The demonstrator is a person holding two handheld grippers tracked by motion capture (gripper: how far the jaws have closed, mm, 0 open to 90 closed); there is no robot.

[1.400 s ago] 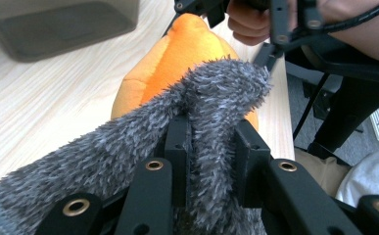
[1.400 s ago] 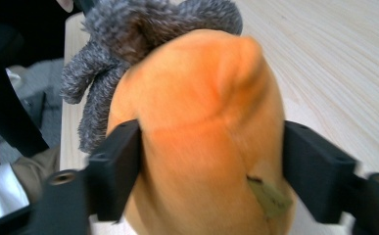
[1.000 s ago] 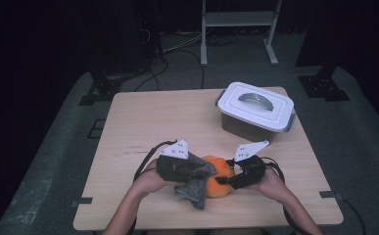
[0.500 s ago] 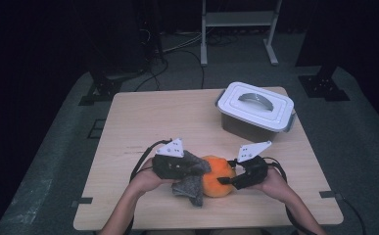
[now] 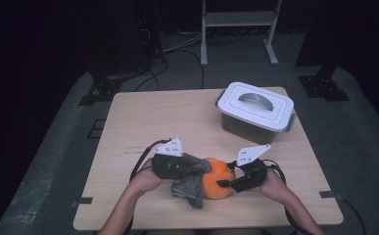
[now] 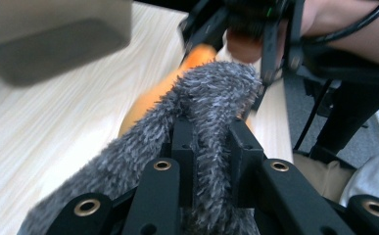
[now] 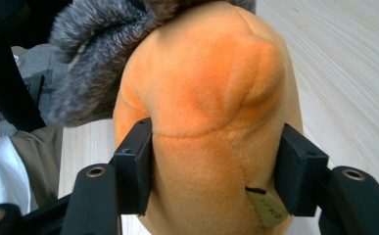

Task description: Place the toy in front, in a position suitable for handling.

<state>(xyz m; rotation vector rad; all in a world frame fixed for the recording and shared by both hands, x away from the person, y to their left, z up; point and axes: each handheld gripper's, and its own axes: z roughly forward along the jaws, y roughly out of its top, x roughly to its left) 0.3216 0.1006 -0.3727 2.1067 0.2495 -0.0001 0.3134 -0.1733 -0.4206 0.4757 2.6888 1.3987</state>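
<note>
An orange plush toy [image 5: 217, 178] with grey fur [image 5: 191, 176] lies at the worktop's [image 5: 143, 122] near edge. The left tool [image 6: 211, 139] pinches the fur; the right tool [image 7: 211, 166] clamps the orange body, beside a small unreadable tag [image 7: 266, 205]. A lidded white container [image 5: 255, 111] stands well apart behind.

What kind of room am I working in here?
Probably a lab or recording studio rather than a home: a lone wooden table on grey carpet, dark curtained surroundings, loose cables across the floor, and equipment stands around the table.
</note>
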